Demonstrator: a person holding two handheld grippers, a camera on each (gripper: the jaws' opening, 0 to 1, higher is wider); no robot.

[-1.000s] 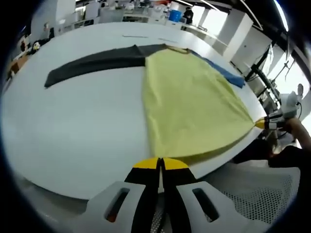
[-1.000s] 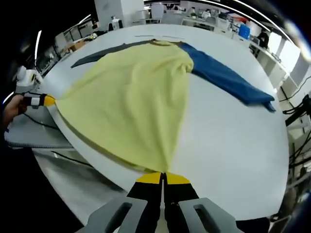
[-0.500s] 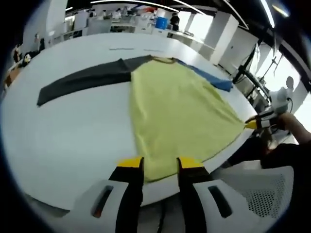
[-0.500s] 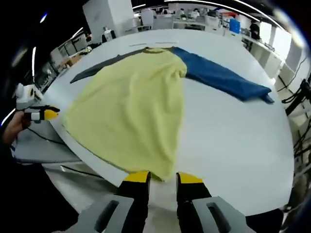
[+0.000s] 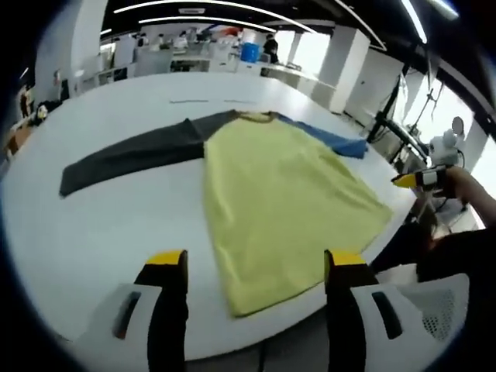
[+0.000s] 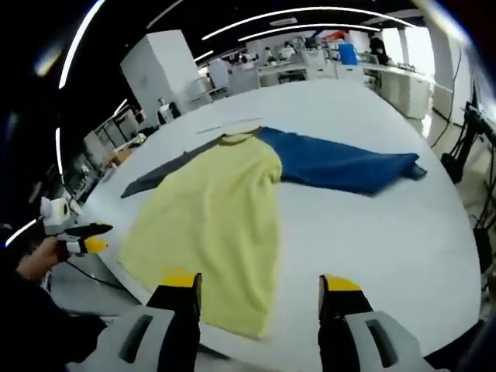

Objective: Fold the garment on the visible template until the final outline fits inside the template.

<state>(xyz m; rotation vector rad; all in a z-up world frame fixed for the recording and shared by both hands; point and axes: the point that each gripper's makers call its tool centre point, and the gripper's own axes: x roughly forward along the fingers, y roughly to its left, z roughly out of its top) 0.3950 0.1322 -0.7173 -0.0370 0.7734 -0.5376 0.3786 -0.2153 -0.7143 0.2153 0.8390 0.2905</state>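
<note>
Stretching across most of both views is a large white desk [image 5: 101,225] with a rounded edge, standing in a bright open office. Everything below is placed relative to this desk.

Spread flat on the desk top is the garment [image 5: 283,194], a long-sleeved shirt with a pale yellow body. Its hem lies close to the desk's near edge and its neckline points toward the far side. One sleeve is dark grey [image 5: 132,151] and reaches out flat over the desk surface to one side of the body. The other sleeve is blue [image 6: 341,164] and reaches out flat to the opposite side, its cuff stopping short of the desk rim. Two faint thin lines [image 5: 205,101] are marked on the desk beyond the neckline; whether they belong to a template cannot be told.

At the desk's near edge, the left gripper [image 5: 256,267] hovers just off the hem with its yellow-tipped jaws spread wide and nothing between them. In the right gripper view it appears off the desk's side, held in a hand.

The right gripper [image 6: 260,287] also hangs at the near edge by the hem, jaws wide apart and empty. It is seen again in the left gripper view, small, beyond the desk rim, gripped by a hand [image 5: 457,186].
</note>
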